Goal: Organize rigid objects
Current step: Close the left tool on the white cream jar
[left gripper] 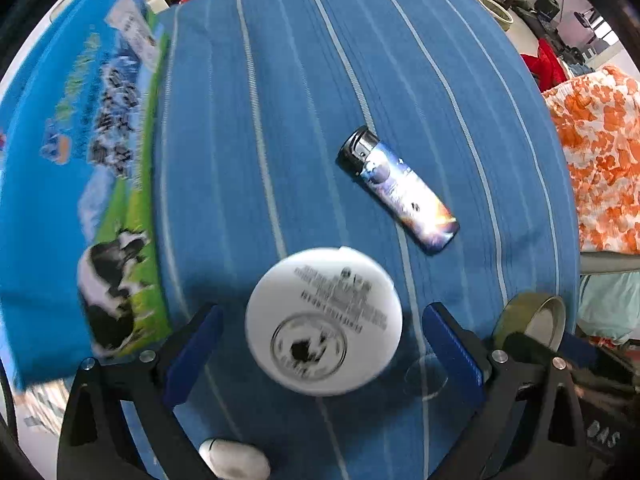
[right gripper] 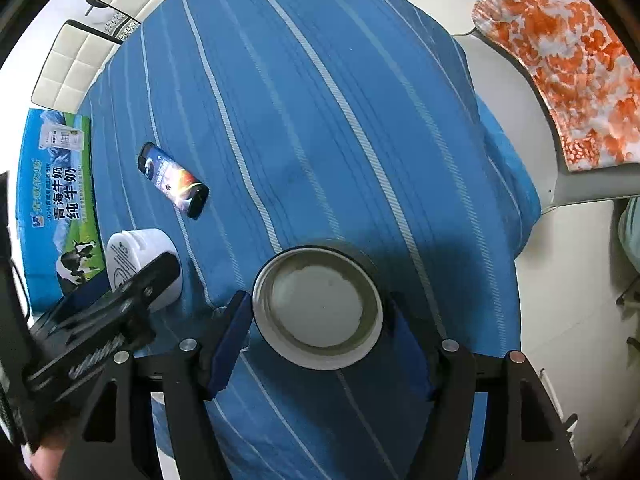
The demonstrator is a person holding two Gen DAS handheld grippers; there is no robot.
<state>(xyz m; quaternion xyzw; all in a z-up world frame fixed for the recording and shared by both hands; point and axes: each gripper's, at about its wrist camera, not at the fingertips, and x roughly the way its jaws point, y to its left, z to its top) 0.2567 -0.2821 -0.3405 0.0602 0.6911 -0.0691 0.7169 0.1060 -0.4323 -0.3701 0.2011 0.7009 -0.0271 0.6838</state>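
Left wrist view looks straight down on the blue striped cloth (left gripper: 280, 120) covering the tabletop, with the blue milk carton printed with a cow (left gripper: 80, 184) well out past the left claw's (left gripper: 322, 336) left finger. That claw stands released, its blue pads either side of the round white plastic jar (left gripper: 323, 322) without touching it; I judge it should centre, sink lower, then close evenly on the jar's wall. Beyond the jar lies the printed pocket lighter with a black cap (left gripper: 398, 188), apart from everything. Right wrist view shows the right claw (right gripper: 318, 332), tilted steeply downward, grasping the olive-rimmed round lid (right gripper: 318, 306) between its pads.
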